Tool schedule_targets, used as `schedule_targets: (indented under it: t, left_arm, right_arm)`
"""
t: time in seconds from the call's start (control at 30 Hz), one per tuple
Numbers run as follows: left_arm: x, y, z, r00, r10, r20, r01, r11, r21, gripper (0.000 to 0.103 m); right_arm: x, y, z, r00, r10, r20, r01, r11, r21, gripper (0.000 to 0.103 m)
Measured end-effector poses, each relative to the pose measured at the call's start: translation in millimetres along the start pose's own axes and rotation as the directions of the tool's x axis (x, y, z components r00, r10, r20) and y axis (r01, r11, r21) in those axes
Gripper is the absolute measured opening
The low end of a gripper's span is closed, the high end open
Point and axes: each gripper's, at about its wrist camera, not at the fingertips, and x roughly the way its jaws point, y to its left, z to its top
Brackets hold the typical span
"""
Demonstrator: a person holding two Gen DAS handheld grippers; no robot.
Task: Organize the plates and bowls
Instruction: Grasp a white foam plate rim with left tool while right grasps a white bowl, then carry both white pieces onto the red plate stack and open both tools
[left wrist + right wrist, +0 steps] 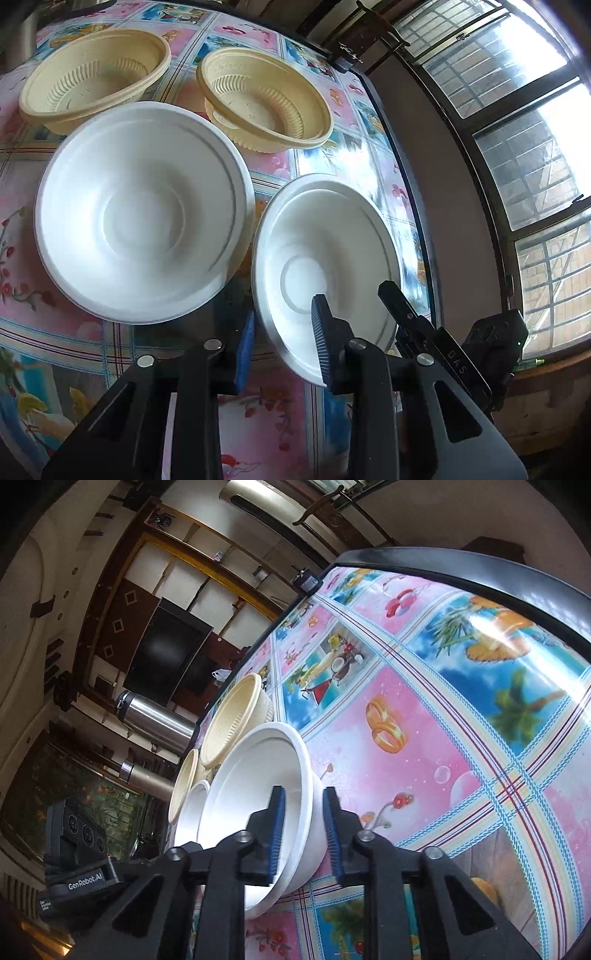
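the left claw (pixel 282 345) straddles the near rim of a tilted white bowl (pixel 325 258), one blue pad outside the wall, the other ribbed pad inside; the jaws look closed on that rim, though contact on the outer pad is hard to confirm. in the right wrist view the right claw (pixel 304 834) straddles the same white bowl's (pixel 258 786) wall, one pad inside and one outside with a visible gap on the outer side, so it is spread and not pinching. just left of the left claw's bowl sits a second white bowl (pixel 144 214), upright on the patterned tablecloth (pixel 266 424). beyond it, farther from the claw, stand two beige ribbed bowls, one far left (pixel 96 77) and one ahead (pixel 266 99). to the right of the left claw runs the table edge, then a barred window (pixel 517 129).
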Motion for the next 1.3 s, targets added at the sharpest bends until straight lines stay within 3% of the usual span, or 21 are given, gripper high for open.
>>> schedule_targets:
  t: [0.1,0.23,0.77,1.13,1.3]
  left_arm:
    - [2,2,0,1.0,0.011,0.001,-0.011,1.0,-0.004,0.013]
    - [3,2,-2,1.0,0.024,0.002,-0.024,1.0,0.007,0.008]
    - [-10,4,-19,1.0,0.023,0.002,-0.023,0.999,0.048,0.008]
    - [-39,32,-52,1.0,0.013,-0.006,-0.013,0.998,0.06,0.008]
    - [-65,54,-66,0.999,0.019,0.039,-0.021,0.998,0.051,0.008]
  right_arm:
    - [1,-2,-1,1.0,-0.009,0.003,0.009,1.0,0.008,0.011]
    - [-3,-2,-1,1.0,-0.02,0.021,0.02,1.0,0.001,0.009]
    - [-13,-2,-9,0.999,-0.014,0.033,0.014,1.0,0.002,0.008]
    - [-26,8,-46,1.0,-0.009,0.014,0.008,1.0,0.005,0.007]
    - [-31,31,-62,1.0,-0.017,-0.014,0.016,0.999,-0.046,0.007]
